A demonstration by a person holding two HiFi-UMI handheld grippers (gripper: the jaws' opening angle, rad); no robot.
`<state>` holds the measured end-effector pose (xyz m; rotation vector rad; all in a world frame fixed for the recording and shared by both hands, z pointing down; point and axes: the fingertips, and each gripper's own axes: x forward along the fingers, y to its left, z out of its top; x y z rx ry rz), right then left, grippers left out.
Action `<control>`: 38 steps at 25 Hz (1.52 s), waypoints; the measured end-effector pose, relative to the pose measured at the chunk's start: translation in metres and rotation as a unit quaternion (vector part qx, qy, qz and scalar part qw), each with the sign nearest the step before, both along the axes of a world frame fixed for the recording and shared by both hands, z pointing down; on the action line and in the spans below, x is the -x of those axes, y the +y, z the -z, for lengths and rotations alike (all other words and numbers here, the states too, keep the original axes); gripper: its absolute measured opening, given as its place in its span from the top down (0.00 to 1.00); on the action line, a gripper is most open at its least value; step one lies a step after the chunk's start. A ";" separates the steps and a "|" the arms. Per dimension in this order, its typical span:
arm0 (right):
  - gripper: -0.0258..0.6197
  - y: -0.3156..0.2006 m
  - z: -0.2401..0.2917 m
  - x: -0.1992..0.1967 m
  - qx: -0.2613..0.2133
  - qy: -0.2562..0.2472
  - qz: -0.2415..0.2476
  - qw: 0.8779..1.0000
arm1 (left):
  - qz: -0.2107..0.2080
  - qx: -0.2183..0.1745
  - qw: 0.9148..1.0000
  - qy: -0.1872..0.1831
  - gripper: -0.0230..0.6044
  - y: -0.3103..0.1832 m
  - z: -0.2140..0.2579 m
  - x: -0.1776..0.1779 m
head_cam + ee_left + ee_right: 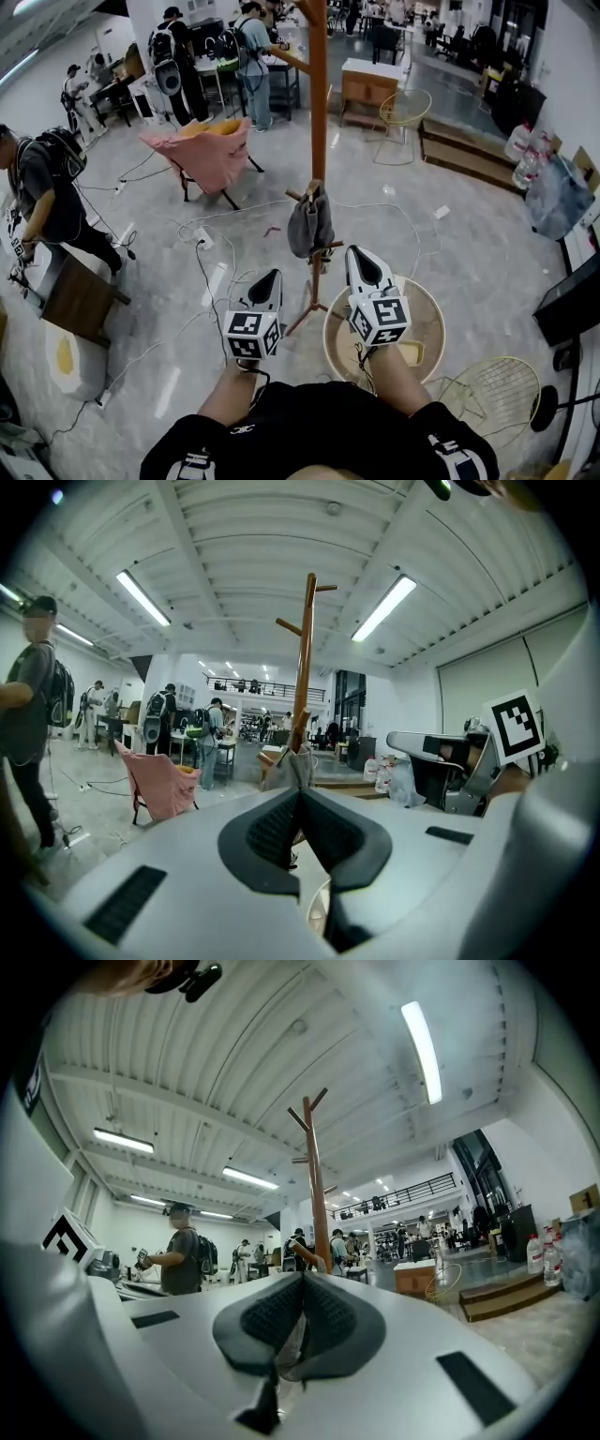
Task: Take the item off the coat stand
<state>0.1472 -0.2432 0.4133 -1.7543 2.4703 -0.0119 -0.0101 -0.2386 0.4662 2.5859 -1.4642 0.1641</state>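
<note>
Grey soft fabric item [310, 225] hangs on a short low peg of the tall brown wooden coat stand [318, 112]. Its long axis is vertical: top bunched at the peg, body drooping straight down along the pole. Not taken off yet. Left claw [269, 275] is fully closed, pads meeting, nothing between them; it points at the stand, short of the item and a bit to its left. Right claw [354, 251] is also closed and empty, just right of the pole, tip near the item's lower edge but apart from it. In the left gripper view the item [298, 764] sits right above the closed claw tip [300, 794]. In the right gripper view the pole rises straight over the closed tip [302, 1279]. Round pale rimmed thing [431, 309] on the floor under the right arm, basket or low seat, can't tell; a small yellow object [411, 352] lies in it. Pink fabric sling chair [211, 159] further back holds something yellow-orange [202, 127].
</note>
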 end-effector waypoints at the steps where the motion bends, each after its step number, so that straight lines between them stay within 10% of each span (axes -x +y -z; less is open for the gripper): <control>1: 0.94 -0.008 0.000 -0.001 0.001 0.000 0.000 1.000 | 0.000 0.001 1.000 0.001 0.94 -0.007 0.000 -0.001; 17: 0.94 -0.068 0.005 0.026 -0.020 -0.002 -0.002 1.000 | -0.001 0.011 1.000 -0.001 0.94 -0.069 -0.009 0.032; 21: 0.39 -0.078 0.002 0.043 -0.017 -0.017 0.042 0.999 | 0.001 0.012 1.000 -0.003 0.94 -0.068 -0.011 0.036; 38: 0.35 -0.167 -0.068 0.059 0.104 0.004 0.016 0.994 | 0.051 0.031 0.998 -0.012 0.94 -0.069 -0.022 0.109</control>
